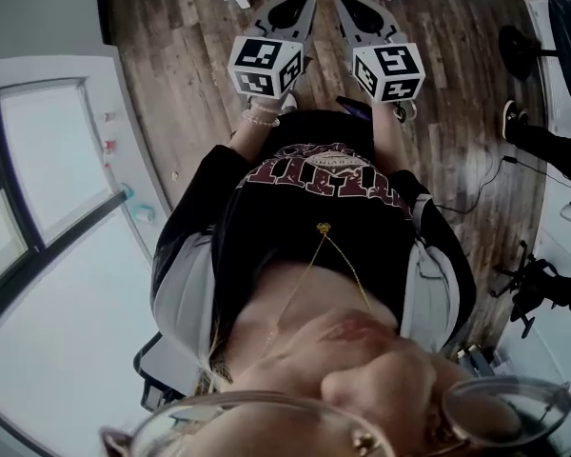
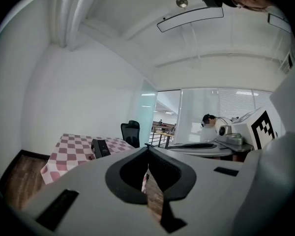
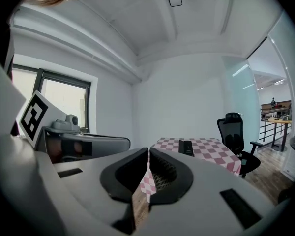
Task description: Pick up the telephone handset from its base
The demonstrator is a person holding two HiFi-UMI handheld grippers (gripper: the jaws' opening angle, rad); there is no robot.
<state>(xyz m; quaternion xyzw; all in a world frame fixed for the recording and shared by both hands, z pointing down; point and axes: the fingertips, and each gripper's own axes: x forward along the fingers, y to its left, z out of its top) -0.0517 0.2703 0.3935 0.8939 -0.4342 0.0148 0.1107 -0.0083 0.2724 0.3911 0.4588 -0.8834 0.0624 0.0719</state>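
Telephone [image 3: 186, 147] on checkered table [image 3: 216, 151]

Worn, matt wood planks on the floor [image 1: 181, 84]. The tablecloth [image 3: 209, 149] is soft checked cloth. Black plastic telephone [image 3: 186, 147], slight sheen. Matt grey plastic shells on left gripper [image 2: 148, 149] and right gripper [image 3: 148, 150]; dark ribbed pads [image 3: 163, 173].

Office-type interior, apparently arranged as a recording room. White walls and a white ribbed ceiling with a slim hanging light bar [image 2: 189, 18]. Wood-plank floor [image 1: 181, 93]. A black swivel office chair [image 3: 232, 127] stands beside a table under a pink-and-white checked cloth [image 3: 209, 146]. Large dark-framed window [image 3: 66, 102] on one side, glass partition [image 2: 196, 112] on the other, with a railing [image 3: 271, 132] and further desks beyond. Black tripod gear [image 1: 542, 288] and a loose cable [image 1: 483, 190] lie on the floor.
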